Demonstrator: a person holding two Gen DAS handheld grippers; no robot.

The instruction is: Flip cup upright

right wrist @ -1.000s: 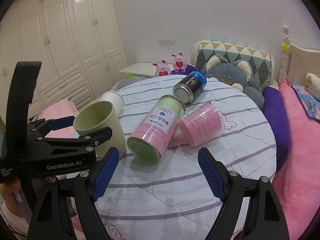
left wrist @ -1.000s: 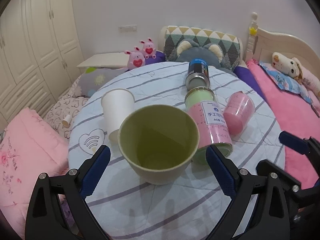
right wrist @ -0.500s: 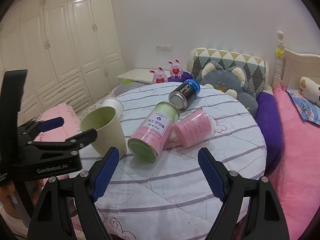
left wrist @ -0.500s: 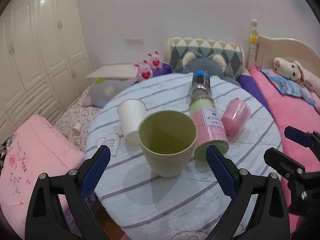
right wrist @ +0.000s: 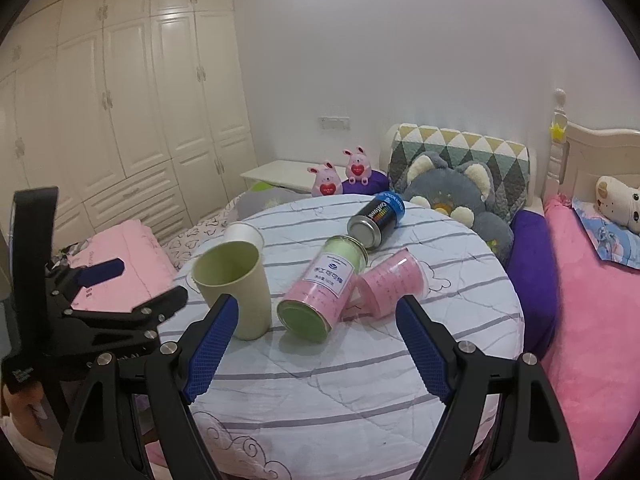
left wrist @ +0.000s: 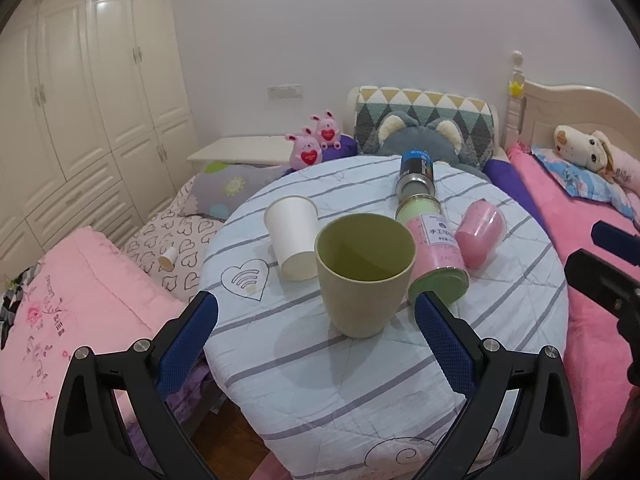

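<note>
We note the green cup [left wrist: 364,276] standing upright on the round table [left wrist: 360,392], mouth up and nothing visible inside, toward the table's left-front part. Just behind it and to its left sits a white paper cup [left wrist: 292,238], tilted, its wide mouth facing us; whether it leans on the green cup we cannot tell. Close on the green cup's right lies a pink-and-green can [left wrist: 434,252] on its side, and against that can's far flank lies a pink cup [left wrist: 478,234], also tipped over. Beyond them a blue-and-black spray can [left wrist: 416,170] lies on its side, its base meeting the pink-and-green can's far end.

The left gripper [left wrist: 316,328] is spread wide, its blue pads [left wrist: 188,342] on either side of the green cup but short of it, gripping nothing. In the right wrist view the right gripper [right wrist: 316,340] likewise gapes wide and carries nothing, hovering near the table's front edge, the green cup [right wrist: 232,288] at its left pad and the can in line between its fingers. The left gripper [right wrist: 116,292] shows at far left there, apart from the cup.

Around the table: a grey bear cushion [right wrist: 452,196], two pink plush bunnies [right wrist: 342,174], pink bedding [left wrist: 592,320], cream wardrobes [right wrist: 120,128].
</note>
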